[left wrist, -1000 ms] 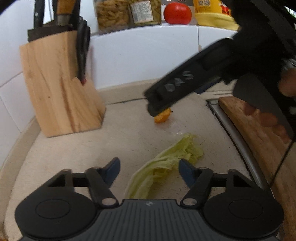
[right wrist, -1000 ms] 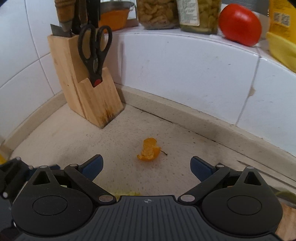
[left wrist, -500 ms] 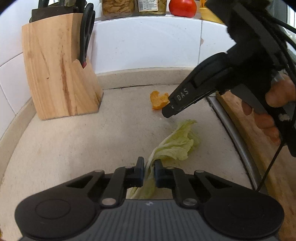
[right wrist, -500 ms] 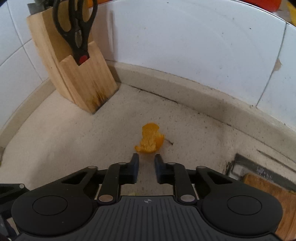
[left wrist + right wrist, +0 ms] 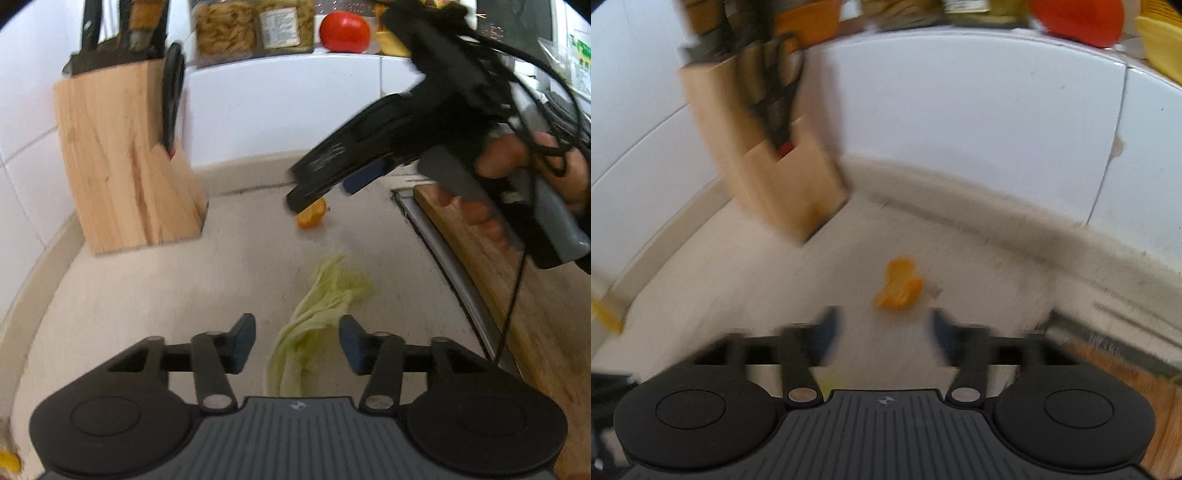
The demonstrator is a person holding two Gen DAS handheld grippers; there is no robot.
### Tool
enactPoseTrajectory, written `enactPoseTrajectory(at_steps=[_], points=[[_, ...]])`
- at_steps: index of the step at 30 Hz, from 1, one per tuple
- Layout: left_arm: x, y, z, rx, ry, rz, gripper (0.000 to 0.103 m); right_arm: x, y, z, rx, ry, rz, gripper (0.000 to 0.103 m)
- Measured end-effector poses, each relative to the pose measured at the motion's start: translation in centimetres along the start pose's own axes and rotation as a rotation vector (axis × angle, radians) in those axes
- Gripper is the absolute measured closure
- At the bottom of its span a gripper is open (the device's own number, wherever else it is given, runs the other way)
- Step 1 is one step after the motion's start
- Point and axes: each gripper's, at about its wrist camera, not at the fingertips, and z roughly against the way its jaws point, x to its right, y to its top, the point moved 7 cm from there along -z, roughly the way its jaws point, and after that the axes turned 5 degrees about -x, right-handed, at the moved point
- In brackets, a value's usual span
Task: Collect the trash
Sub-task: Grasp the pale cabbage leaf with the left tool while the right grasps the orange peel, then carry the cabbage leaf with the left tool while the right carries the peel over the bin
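While your left tool hangs low over the speckled beige table, its jaws are spreading, and the limp pale green lettuce leaf runs right up between the blue pads without either pad pressing on it. Nothing is pinched there. Further off in this view, the small curled orange peel lies on the table near the back wall, and your right tool hovers just over it, one dark finger crossing in front of the peel's top edge; your hand wraps the grey handle, cables trailing. The pale wooden knife block stands at the left against the white tiles, black scissors slotted in its side. Up on the ledge sit two glass jars and a red tomato. A wooden cutting board fills the right edge.

Over to the right wrist view, and it's badly blurred. Your right tool is spreading too, and the orange peel lies on the table just ahead of the fingertips, centred on the gap, not gripped. The knife block stands up left, well apart from the peel.
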Motion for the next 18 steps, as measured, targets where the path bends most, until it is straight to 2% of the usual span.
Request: enactPoseTrajectory(at_steps=[2,6,7,8,10,11,14,18], points=[[0.5,0.3,-0.9,-0.001,0.009,-0.03,0.045,-0.4,0.6,-0.9,-0.005,0.009,0.009,0.027],[0.4,0.6,-2.7,-0.016,0.029,-0.05,0.046,-0.5,0.7,-3.3,-0.049,-0.031,0.03,0.029],[0.1,0.4,-3.2,-0.039,0.038,-0.036,0.054,-0.4,0.4,-3.8,-0.062,-0.031,0.025,0.032],[-0.1,0.3,-3.0,-0.039,0.036,-0.01,0.071,-0.5,0.5,-3.9,-0.045,-0.044,0.041,0.037],[-0.6,0.3,-2.9,-0.06,-0.01,0.049,0.089,-0.5,0.2,-3.7,-0.052,-0.076,0.061,0.06],[-0.6,0.2,-2.7,-0.066,0.0,0.053,0.093,-0.6,0.0,-3.6,-0.06,-0.063,0.058,0.072],[-0.6,-0.4,-1.9,-0.076,0.017,0.054,0.096,-1.0,-0.7,-2.6,-0.059,-0.07,0.09,0.087],[-1.1,-1.1,-0.1,-0.069,0.004,0.102,0.096,-1.6,-1.6,-0.9,-0.067,-0.008,0.077,0.093]])
